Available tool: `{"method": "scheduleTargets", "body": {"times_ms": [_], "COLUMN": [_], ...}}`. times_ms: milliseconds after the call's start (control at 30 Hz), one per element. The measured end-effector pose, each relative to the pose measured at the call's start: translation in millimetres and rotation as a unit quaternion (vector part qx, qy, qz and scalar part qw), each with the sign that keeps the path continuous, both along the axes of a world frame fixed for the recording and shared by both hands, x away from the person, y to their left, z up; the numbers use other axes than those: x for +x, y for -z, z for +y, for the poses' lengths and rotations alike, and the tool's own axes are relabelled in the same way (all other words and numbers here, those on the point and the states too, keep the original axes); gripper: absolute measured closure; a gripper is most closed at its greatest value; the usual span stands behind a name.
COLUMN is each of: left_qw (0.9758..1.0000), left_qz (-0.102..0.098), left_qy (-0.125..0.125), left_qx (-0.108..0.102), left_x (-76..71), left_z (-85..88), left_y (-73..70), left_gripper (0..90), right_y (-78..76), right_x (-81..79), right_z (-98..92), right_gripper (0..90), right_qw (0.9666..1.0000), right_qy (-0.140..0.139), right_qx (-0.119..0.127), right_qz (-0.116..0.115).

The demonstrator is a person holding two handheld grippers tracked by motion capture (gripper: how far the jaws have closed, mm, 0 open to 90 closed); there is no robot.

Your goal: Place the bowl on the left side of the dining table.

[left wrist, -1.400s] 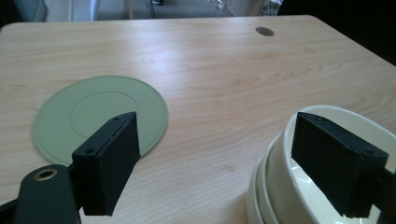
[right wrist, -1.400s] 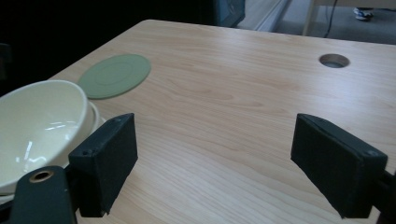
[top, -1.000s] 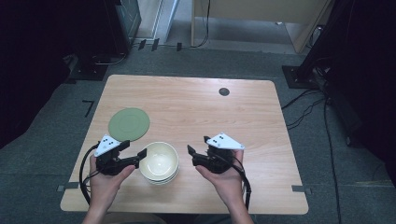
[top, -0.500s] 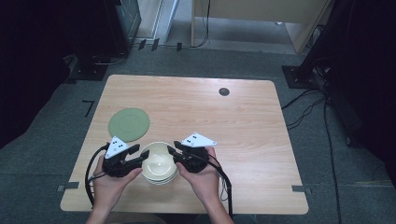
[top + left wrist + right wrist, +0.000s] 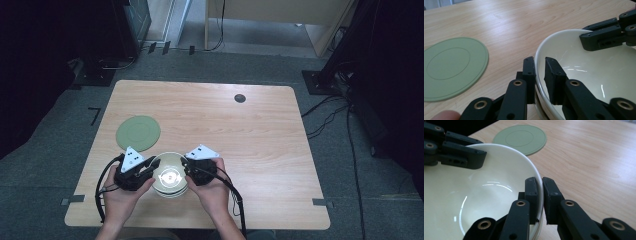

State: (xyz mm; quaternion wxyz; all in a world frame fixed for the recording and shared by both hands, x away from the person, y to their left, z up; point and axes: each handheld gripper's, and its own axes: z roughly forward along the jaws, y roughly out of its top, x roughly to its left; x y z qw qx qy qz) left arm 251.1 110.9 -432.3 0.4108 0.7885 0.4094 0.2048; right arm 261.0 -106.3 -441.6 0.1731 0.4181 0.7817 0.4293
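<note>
A cream bowl [image 5: 170, 176] [image 5: 584, 72] [image 5: 474, 195] rests on top of another bowl near the table's front edge. My left gripper [image 5: 148, 172] [image 5: 540, 71] has just been closing and is now shut on the bowl's left rim, one jaw inside and one outside. My right gripper [image 5: 187, 169] [image 5: 541, 192] has also just been closing and pinches the opposite rim in the same way. Each gripper view shows the other gripper across the bowl. The bowl's inside is bare and glossy.
A flat round green mat [image 5: 138, 133] [image 5: 449, 67] [image 5: 520, 138] lies on the wooden table [image 5: 240, 135] just behind and left of the bowls. A small black disc [image 5: 240, 98] sits near the far edge. Cables trail from both grippers toward the front edge.
The right gripper moved left up to the bowl's rim, and the left one edged in from the other side. Both sets of jaws went from open to clamped on the rim.
</note>
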Motion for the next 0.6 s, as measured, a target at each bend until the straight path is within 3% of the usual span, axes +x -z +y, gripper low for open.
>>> {"method": "scheduleTargets", "body": {"times_ms": [100,167,233,300,467,600], "left_qw": [1.0,0.9999,0.9998,0.9999,0.9997,0.9995], "left_qz": [-0.004,-0.009,-0.011,-0.008,-0.019,-0.032], "left_qy": [-0.003,-0.006,-0.008,-0.007,-0.005,-0.002], "left_qx": [0.002,0.009,0.015,0.011,0.014,0.007], "left_x": [-0.6,-2.0,-2.1,-1.2,-2.7,-4.4], "left_z": [-1.0,-1.8,-1.4,-0.1,-0.2,1.4], "left_y": [0.6,0.5,0.7,2.0,2.8,2.0], "left_gripper": [80.7,81.1,83.5,84.0,84.3,85.0], "right_y": [-0.5,0.1,-3.7,-7.2,-7.5,-4.6], "right_x": [0.1,-1.2,-3.4,-6.4,-6.7,-11.4], "right_z": [1.2,0.4,-1.7,1.4,1.2,0.4], "right_gripper": [84.1,85.2,86.2,86.4,86.4,86.5], "right_qw": [0.9999,0.9995,0.9986,0.9968,0.9957,0.9913], "right_qy": [-0.007,-0.014,-0.022,-0.028,-0.035,-0.037], "right_qx": [-0.012,-0.012,0.003,-0.017,-0.021,-0.02], "right_qz": [-0.008,-0.025,-0.047,-0.072,-0.083,-0.125]}}
